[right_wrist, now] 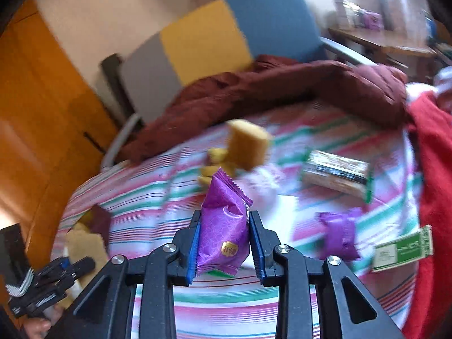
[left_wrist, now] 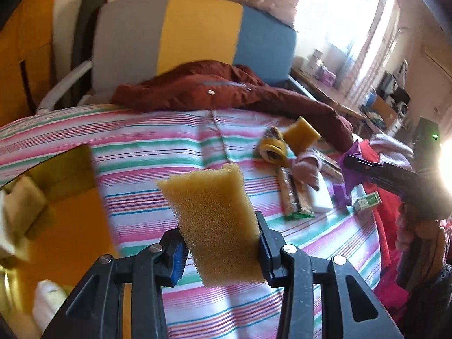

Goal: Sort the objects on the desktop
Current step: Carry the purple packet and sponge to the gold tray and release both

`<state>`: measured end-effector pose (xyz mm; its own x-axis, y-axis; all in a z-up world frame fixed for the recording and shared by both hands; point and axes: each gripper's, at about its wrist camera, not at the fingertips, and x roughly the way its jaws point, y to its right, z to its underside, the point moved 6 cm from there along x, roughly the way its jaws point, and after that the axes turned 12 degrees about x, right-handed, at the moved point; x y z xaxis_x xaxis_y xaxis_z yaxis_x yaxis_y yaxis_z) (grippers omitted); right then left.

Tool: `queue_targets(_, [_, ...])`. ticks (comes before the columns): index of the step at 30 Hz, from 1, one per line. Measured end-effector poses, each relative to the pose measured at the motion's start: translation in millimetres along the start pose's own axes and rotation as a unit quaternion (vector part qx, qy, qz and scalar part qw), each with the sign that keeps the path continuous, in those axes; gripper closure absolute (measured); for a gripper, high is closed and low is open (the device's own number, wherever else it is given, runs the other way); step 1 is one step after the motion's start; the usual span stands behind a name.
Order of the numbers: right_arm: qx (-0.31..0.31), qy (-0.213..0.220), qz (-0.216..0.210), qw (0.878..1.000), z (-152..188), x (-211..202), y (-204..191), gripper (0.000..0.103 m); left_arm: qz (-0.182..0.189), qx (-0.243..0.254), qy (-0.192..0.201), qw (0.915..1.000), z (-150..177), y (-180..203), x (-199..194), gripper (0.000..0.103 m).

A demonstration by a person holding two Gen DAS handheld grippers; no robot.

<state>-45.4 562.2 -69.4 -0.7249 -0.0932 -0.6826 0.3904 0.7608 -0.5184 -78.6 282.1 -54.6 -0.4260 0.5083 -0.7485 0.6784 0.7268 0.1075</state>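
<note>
My left gripper (left_wrist: 220,243) is shut on a yellow sponge (left_wrist: 212,217) and holds it above the striped cloth (left_wrist: 158,152). My right gripper (right_wrist: 224,243) is shut on a purple snack packet (right_wrist: 223,231) and holds it upright above the cloth (right_wrist: 226,308). On the cloth lie another yellow sponge (left_wrist: 301,135) (right_wrist: 250,147), a yellow band (left_wrist: 272,148), long green-edged snack bars (left_wrist: 295,195) (right_wrist: 336,173), a second purple packet (right_wrist: 339,233), a white block (left_wrist: 320,195) and a small green-and-white box (left_wrist: 367,202) (right_wrist: 402,250). The right gripper also shows at the right of the left wrist view (left_wrist: 364,166), the left gripper at the lower left of the right wrist view (right_wrist: 59,271).
A dark red jacket (left_wrist: 214,90) (right_wrist: 282,87) lies along the far edge of the cloth. A chair with grey, yellow and blue panels (left_wrist: 197,34) stands behind it. An orange surface (left_wrist: 70,226) with pale objects lies left. Red cloth (right_wrist: 435,169) lies right.
</note>
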Motion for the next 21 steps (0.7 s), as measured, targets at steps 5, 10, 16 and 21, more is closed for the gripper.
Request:
queue_targets(5, [-0.064, -0.028, -0.053, 0.996, 22.9, 2.7, -76.5, 0.072, -0.039, -0.015, 0.022, 0.9989, 14.9, -33.9, -34.0, 0.061])
queue_targets(10, [-0.121, -0.074, -0.106, 0.984, 73.7, 15.0, -152.0, 0.072, -0.084, -0.044, 0.038, 0.9947, 34.7, -78.2, -69.7, 0.061])
queue_targets(16, [-0.167, -0.128, -0.149, 0.966, 134.0, 38.4, -226.6, 0.072, -0.143, -0.093, 0.052, 0.9841, 66.3, -138.1, -108.4, 0.061])
queue_targets(21, [-0.179, -0.165, -0.174, 0.954, 174.8, 59.5, -273.2, 0.072, -0.180, -0.137, 0.048, 0.9728, 95.8, -185.6, -127.4, 0.061])
